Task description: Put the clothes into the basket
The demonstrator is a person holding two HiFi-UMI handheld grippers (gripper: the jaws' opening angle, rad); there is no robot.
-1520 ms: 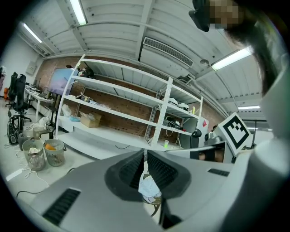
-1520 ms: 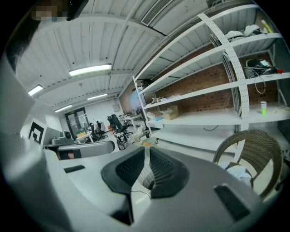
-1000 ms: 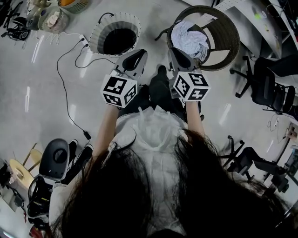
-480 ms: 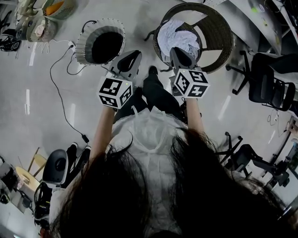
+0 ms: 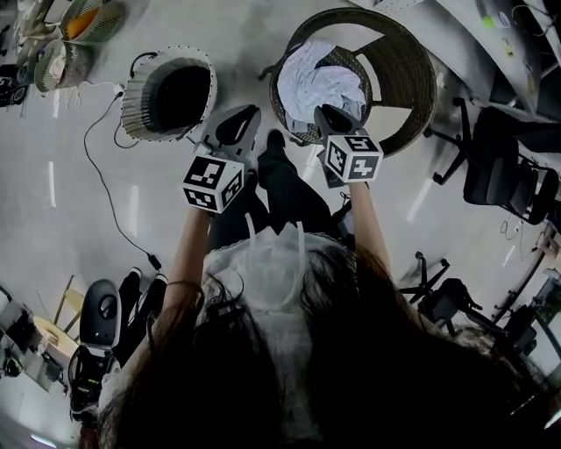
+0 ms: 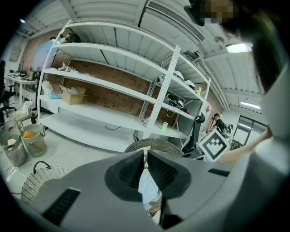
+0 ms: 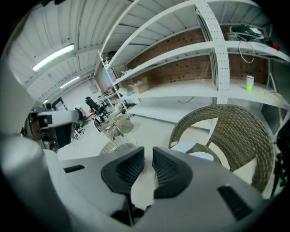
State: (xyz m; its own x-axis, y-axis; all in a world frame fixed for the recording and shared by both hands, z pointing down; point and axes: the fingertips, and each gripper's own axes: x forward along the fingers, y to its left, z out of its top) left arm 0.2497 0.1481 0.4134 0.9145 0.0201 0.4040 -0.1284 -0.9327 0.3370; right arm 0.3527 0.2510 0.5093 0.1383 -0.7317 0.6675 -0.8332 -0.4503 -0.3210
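The basket (image 5: pixel 166 92) stands on the floor (image 5: pixel 61 237) at the left. The armchair (image 5: pixel 412 70) stands close to its right, with the clothes (image 5: pixel 320 79) heaped on the seat. Two smaller bins (image 5: pixel 92 19) sit further left, beyond the basket, and a cable (image 5: pixel 86 153) trails from there across the floor toward the person, while an office chair (image 5: pixel 491 175) stands right of the armchair and shelves (image 6: pixel 104 86) run along the wall behind it.

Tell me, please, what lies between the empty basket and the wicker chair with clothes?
Only bare floor, in the head view; the left claw hangs over its near edge.
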